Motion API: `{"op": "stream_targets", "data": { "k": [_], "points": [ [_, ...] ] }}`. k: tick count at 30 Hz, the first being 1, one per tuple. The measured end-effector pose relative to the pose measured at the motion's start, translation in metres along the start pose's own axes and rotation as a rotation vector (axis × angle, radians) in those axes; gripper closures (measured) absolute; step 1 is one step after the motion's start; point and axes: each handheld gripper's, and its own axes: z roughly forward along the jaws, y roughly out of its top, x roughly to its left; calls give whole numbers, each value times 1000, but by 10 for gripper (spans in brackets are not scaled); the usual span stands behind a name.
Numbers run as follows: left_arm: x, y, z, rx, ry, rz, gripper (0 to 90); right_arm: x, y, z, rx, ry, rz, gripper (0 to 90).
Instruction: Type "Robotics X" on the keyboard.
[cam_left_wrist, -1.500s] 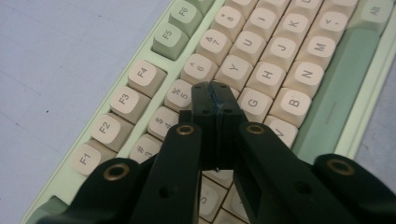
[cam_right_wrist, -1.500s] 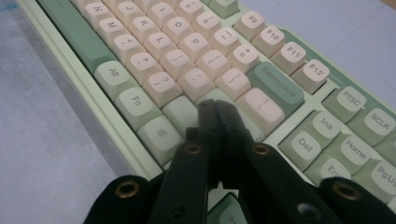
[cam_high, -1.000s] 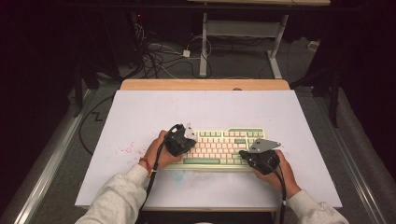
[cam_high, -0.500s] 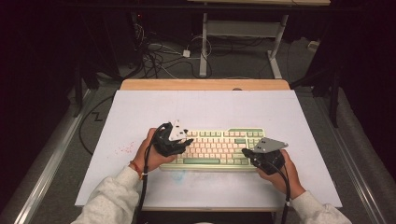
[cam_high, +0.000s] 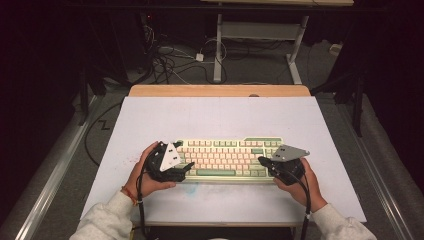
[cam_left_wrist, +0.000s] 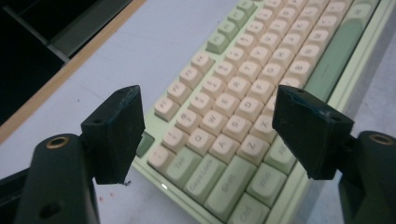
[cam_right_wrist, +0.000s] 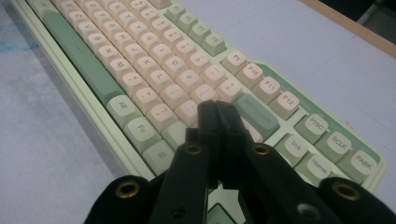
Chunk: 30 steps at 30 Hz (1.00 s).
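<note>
Pale blue matting covers the table, with a wooden edge along its far side and cables on the dark floor beyond. Both forearms come in from the near edge, each hand wrapped around its tool. A green and cream keyboard lies flat near the front. The left gripper sits at the keyboard's left end, jaws wide apart over its corner keys, holding nothing. The right gripper is at the right end, jaws pressed together, tips over the keys
</note>
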Motion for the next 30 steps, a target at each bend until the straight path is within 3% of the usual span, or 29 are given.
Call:
{"op": "stream_targets", "data": {
  "k": [3, 7, 15, 30],
  "points": [
    [-2, -8, -2, 8, 5, 10, 240, 1, 2, 3, 1, 4, -8, 900],
    [-4, -23, -9, 2, 13, -42, 252, 2, 5, 7, 2, 10, -10, 900],
    [-7, -48, -21, 48, 14, -79, 240, 10, 23, 32, 18, 38, -44, 900],
    [-5, -62, -32, 92, 35, -89, 238, 19, 44, 69, 46, 52, -76, 900]
  ]
}}
